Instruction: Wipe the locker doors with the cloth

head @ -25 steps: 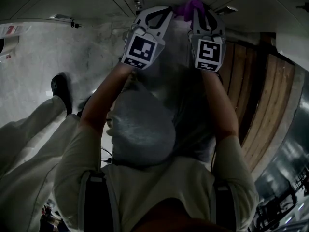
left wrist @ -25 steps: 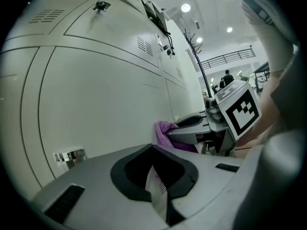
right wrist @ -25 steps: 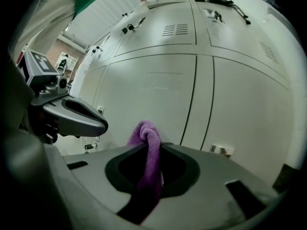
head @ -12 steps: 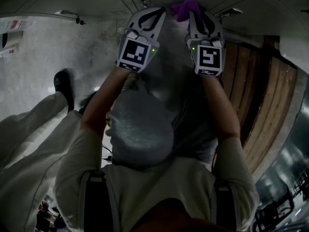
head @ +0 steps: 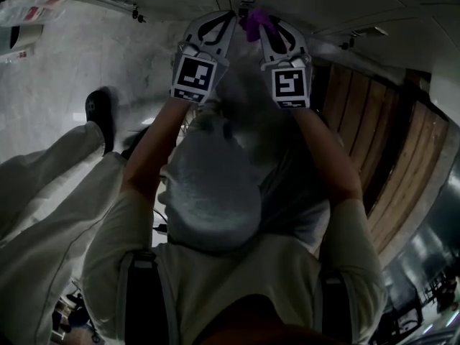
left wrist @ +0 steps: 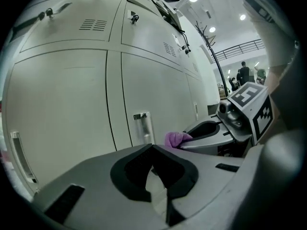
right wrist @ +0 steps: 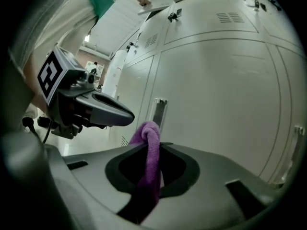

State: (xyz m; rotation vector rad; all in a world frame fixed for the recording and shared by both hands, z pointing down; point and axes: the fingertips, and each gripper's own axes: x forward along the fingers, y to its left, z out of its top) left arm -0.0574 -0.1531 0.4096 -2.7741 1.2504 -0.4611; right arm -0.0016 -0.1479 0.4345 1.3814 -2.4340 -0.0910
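Pale grey locker doors (left wrist: 72,104) fill both gripper views, each with a small metal handle (left wrist: 142,126). My right gripper (right wrist: 152,145) is shut on a purple cloth (right wrist: 149,133), whose bunched end pokes past the jaw tips close to the door (right wrist: 220,90) beside a handle (right wrist: 158,110). My left gripper (left wrist: 152,147) is shut with nothing in it and hangs just left of the right gripper (left wrist: 206,131), off the door. In the head view both grippers are held up side by side, left (head: 224,16) and right (head: 269,24), with the cloth (head: 253,21) between their tips.
A person's white trouser legs and black shoe (head: 97,113) show at the left of the head view. Wooden panelling (head: 381,142) runs along the right. Vent slots (left wrist: 93,24) and latches mark the upper lockers. People (left wrist: 243,73) stand far off down the hall.
In the head view both grippers and the cloth have drifted left and come a little closer together. The right gripper's hold on the cloth is unchanged.
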